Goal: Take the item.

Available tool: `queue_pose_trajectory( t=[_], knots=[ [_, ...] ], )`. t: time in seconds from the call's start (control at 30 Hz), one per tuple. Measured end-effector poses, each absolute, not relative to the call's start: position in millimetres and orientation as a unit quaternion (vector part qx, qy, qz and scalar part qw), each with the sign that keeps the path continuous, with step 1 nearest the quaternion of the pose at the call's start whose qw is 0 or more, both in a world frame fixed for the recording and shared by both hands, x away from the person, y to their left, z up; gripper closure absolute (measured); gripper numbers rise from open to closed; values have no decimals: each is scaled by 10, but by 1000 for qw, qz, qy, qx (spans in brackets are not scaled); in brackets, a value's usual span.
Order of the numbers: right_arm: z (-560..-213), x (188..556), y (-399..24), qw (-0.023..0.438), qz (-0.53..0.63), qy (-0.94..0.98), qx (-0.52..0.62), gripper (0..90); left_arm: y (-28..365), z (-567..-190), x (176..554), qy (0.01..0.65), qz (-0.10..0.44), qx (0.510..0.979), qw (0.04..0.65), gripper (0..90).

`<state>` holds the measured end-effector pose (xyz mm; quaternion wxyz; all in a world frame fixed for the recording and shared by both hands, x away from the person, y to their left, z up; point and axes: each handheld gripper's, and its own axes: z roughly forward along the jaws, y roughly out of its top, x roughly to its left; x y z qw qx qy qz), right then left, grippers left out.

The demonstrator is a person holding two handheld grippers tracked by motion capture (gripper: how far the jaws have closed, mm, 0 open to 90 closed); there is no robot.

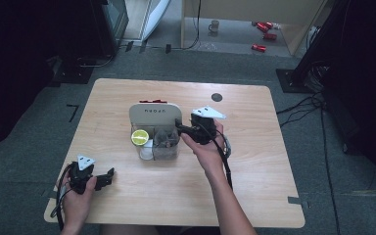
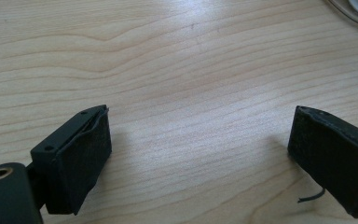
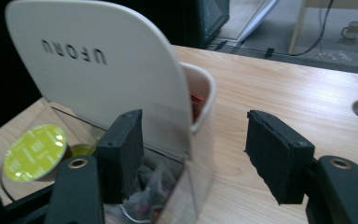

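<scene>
A white desktop bin stands mid-table with its lid (image 1: 155, 115) raised, the word UFORU on it (image 3: 98, 70). In front of it is a clear box (image 1: 165, 147) of wrapped items (image 3: 151, 184), with a lime-green capsule (image 1: 139, 137) (image 3: 35, 151) at its left. My right gripper (image 1: 178, 128) is at the box's right side, open (image 3: 195, 154). One jaw is over the box and the other outside it, so the clear wall and the lid's edge stand between them untouched. My left gripper (image 1: 108, 175) rests at the table's near left, open (image 2: 200, 149) over bare wood.
The wooden table (image 1: 254, 161) has a round cable hole (image 1: 217, 97) behind the bin. A cream tub (image 3: 204, 93) with something red in it sits behind the lid. On the floor beyond are a mug (image 1: 214, 25), red cans (image 1: 264, 27) and dark stands.
</scene>
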<state>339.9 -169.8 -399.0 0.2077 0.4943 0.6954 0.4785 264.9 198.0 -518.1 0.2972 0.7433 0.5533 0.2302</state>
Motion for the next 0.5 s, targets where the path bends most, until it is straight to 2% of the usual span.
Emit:
queue_pose_trajectory(
  t=[0.3, 0.5],
  knots=[
    [-3831, 3507, -1504, 185, 500, 697, 478, 373, 1980, -5182, 2650, 553, 231, 743, 298, 64],
    [-3793, 3530, -1403, 194, 500, 701, 470, 356, 1978, -5182, 2655, 554, 231, 743, 298, 64]
  ],
)
